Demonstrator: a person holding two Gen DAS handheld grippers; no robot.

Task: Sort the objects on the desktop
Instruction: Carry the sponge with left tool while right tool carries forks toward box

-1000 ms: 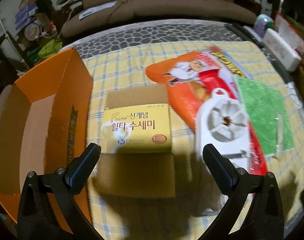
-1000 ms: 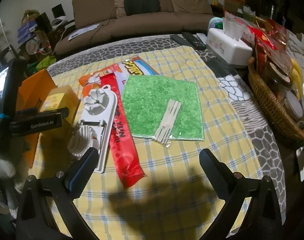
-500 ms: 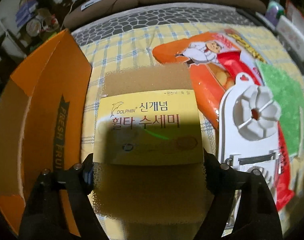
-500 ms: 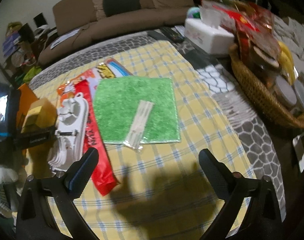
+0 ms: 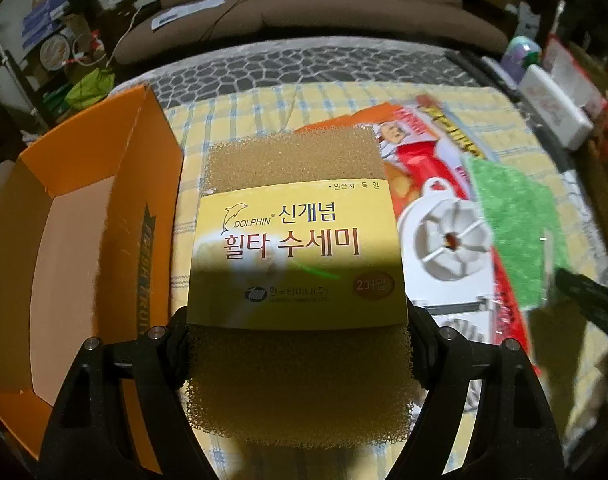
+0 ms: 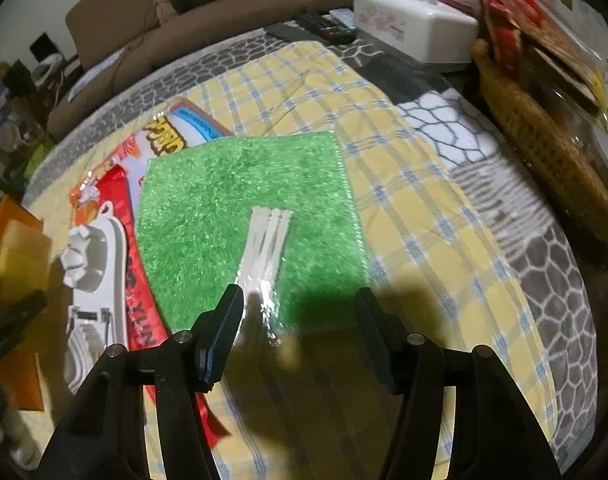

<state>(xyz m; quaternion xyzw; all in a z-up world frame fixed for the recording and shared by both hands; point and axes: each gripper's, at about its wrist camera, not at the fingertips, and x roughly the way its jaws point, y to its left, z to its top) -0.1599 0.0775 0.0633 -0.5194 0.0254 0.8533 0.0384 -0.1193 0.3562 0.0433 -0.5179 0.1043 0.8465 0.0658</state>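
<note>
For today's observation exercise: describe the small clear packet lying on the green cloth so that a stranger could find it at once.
Start at the yellow checked tablecloth and find the fuzzy green cloth on it. On the cloth's near edge lies a narrow clear packet of white sticks, right ahead of the right gripper. It is the only long, thin, see-through thing there.

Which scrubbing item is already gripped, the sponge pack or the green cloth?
The tan sponge pack with yellow label, clamped in the left hand-held gripper; the green cloth lies flat.

Left hand-held gripper (image 5: 297,344) angled steeply down, jaws clamped on sponge pack (image 5: 295,256). Right hand-held gripper (image 6: 299,320) pitched down, jaws just closing, gripping nothing.
</note>
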